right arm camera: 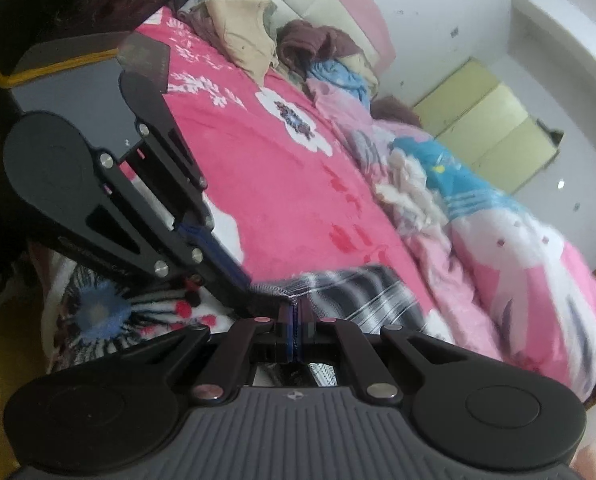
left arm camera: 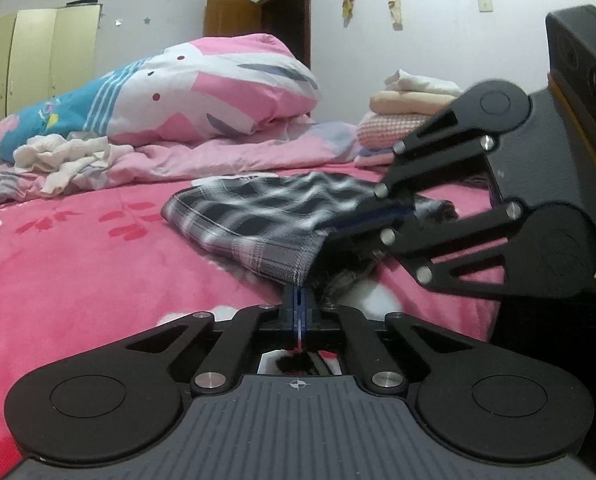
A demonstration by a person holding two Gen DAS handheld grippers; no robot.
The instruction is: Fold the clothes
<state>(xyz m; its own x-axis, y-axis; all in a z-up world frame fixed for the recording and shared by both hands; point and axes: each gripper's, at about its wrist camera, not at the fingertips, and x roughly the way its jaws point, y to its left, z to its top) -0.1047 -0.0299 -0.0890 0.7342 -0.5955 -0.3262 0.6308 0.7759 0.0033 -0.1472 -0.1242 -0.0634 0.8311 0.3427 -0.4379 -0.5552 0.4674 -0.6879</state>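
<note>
Plaid garment (left arm camera: 258, 216): black, grey and white check, lying on the pink floral bedspread (left arm camera: 78, 264), partly lifted at its near hemmed corner.

Left gripper (left arm camera: 298, 300): jaws fully clenched, hemmed corner of the plaid garment pinched between the blue pads. Garment fanned out directly beyond the fingertips, up and away across the bedspread.

Right gripper (right arm camera: 294, 312): jaws likewise clenched, stitched edge of the same garment (right arm camera: 354, 292) clamped between the pads. Cloth spread just beyond and to the right of the fingertips in the right wrist view.

Both grippers close together at the near side of the garment, fingers converging on the same end; right gripper (left arm camera: 386, 216) visible in the left wrist view entering from the right, tips buried in the cloth.

Relative to the plaid garment: rolled pink, white and blue duvet (left arm camera: 186, 84) behind it; crumpled white cloth (left arm camera: 62, 156) behind and to the left; stack of folded laundry (left arm camera: 406, 108) behind and to the right. Yellow wardrobe (left arm camera: 38, 52) against the far wall.
</note>
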